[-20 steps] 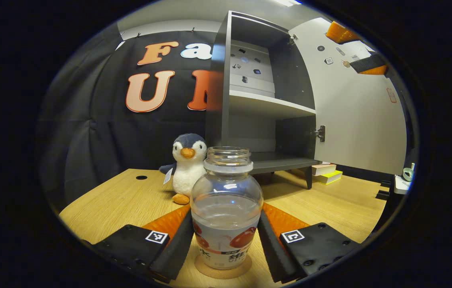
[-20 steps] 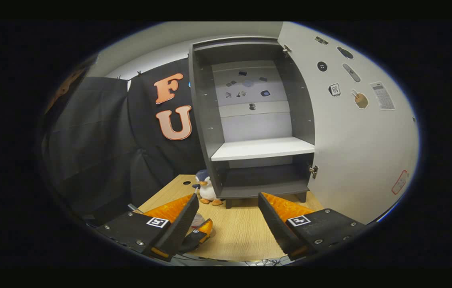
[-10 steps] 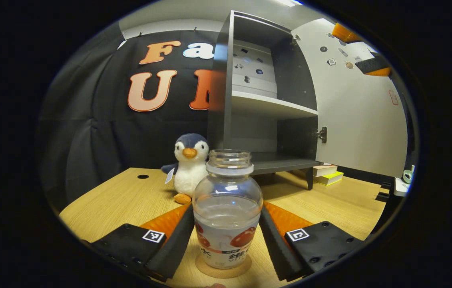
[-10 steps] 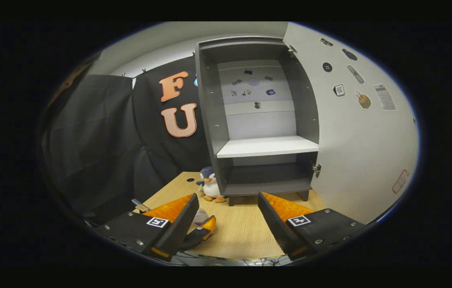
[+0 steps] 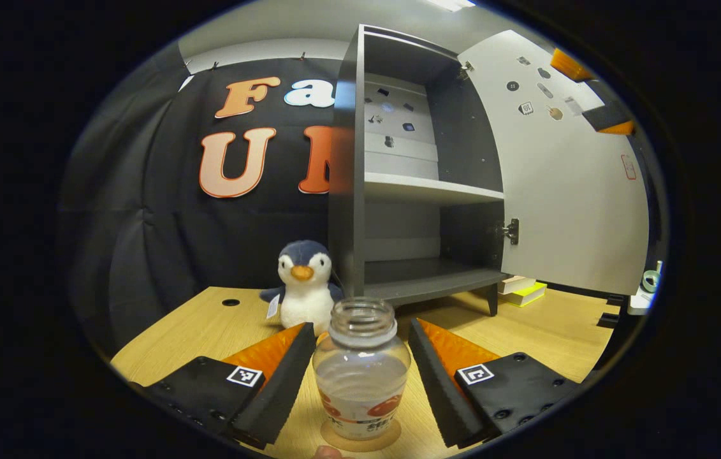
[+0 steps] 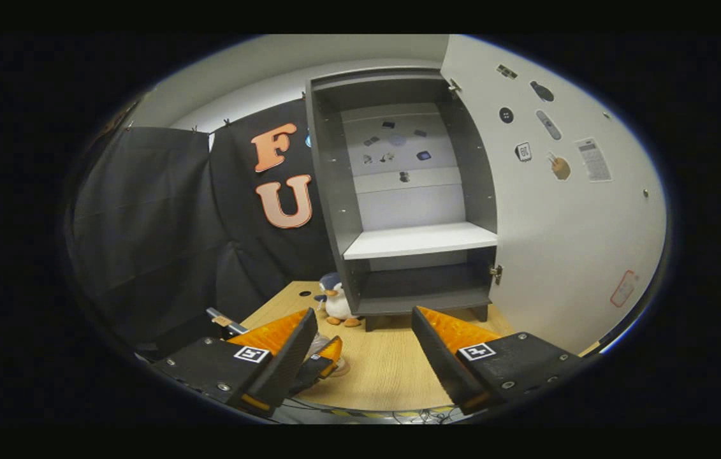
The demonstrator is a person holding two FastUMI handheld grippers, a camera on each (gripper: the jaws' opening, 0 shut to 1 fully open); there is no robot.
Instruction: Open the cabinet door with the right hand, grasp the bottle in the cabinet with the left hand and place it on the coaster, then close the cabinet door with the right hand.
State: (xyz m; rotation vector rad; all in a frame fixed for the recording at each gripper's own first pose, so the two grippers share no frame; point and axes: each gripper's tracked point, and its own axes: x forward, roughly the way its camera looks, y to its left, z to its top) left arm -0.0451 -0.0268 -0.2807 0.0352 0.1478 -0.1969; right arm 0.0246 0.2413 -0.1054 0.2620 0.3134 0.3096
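Left gripper view: the left tool (image 5: 360, 376) is spread, fingers apart from the bottle (image 5: 361, 376), which stands upright on the coaster (image 5: 360, 436).

Right gripper view: the right tool (image 6: 360, 357) is spread and empty. The open cabinet door (image 6: 564, 242) lies ahead and rightward, nearer this tool.

Bottle (image 5: 361, 376) on coaster (image 5: 360, 437), penguin (image 5: 303, 287) behind, seemingly beside cabinet (image 5: 411, 191).

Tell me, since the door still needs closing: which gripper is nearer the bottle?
Left. The left gripper has its fingers open on either side of the bottle, which stands on the coaster. The right gripper is farther back, facing the open cabinet.
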